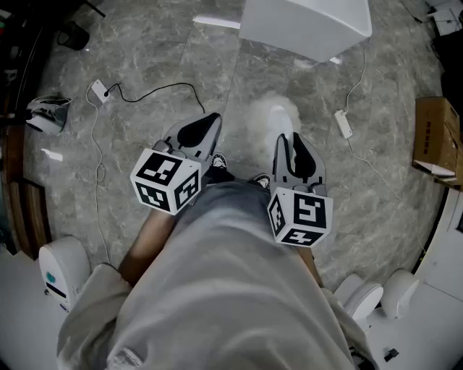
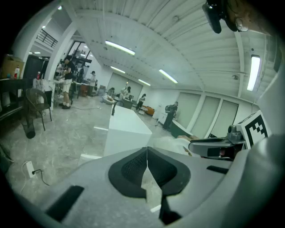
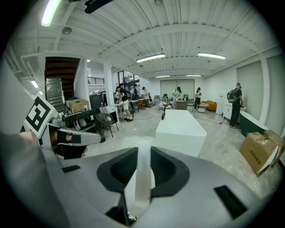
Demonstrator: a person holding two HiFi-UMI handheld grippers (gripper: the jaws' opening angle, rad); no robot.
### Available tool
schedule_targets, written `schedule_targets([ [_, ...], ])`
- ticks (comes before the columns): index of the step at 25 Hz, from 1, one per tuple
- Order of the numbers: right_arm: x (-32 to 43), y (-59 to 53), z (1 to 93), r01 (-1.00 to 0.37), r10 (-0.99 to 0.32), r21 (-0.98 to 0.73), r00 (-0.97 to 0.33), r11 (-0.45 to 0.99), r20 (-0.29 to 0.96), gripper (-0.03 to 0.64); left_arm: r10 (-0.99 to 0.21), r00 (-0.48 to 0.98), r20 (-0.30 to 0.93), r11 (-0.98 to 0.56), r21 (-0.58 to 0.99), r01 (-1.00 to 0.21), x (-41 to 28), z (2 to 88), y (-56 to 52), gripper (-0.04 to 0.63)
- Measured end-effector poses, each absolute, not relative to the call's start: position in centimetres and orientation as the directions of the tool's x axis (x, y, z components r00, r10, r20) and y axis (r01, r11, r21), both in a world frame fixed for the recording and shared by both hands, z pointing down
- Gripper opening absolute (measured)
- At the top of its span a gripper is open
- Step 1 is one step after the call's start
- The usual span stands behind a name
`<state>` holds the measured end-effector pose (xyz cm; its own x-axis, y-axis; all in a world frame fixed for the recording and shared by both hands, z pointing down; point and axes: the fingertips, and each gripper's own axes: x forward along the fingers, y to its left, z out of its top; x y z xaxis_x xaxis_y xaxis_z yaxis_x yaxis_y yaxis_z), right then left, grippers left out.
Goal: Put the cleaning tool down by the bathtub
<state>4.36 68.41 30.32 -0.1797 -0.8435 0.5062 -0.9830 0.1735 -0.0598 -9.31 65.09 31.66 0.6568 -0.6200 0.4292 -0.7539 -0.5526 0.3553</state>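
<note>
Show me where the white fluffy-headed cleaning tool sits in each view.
Head view: white fluffy-headed cleaning tool, centre, handle in the right hand-held gripper.
Left gripper view: pale blur right of centre.
Right gripper view: handle bottom centre, between the jaws.
Shared landmark: white rectangular bathtub, beyond the tool in all three.

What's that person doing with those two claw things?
A person holds a gripper in each hand. The right gripper is clamped on the white handle of a fluffy cleaning tool, its head pointing toward the white bathtub. The left gripper is shut and empty.
</note>
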Motion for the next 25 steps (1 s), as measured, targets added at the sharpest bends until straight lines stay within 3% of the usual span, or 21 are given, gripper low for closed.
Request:
schedule_targets([
  [13, 4.1, 69.2, 29.8, -0.99, -0.846, -0.049, -0.139, 0.134, 0.514, 0.084, -0.546, 0.712, 0.441, -0.604, 0.382, -0.7, -8.7, 31.8, 66.0, 0.009],
  [25, 5.0, 67.3, 31.4, -0.979, -0.843, -0.183, -0.17, 0.087, 0.51, 0.084, -0.543, 0.698, 0.467, -0.587, 0.383, -0.713, -8.3, 33.1, 65.1, 0.009],
])
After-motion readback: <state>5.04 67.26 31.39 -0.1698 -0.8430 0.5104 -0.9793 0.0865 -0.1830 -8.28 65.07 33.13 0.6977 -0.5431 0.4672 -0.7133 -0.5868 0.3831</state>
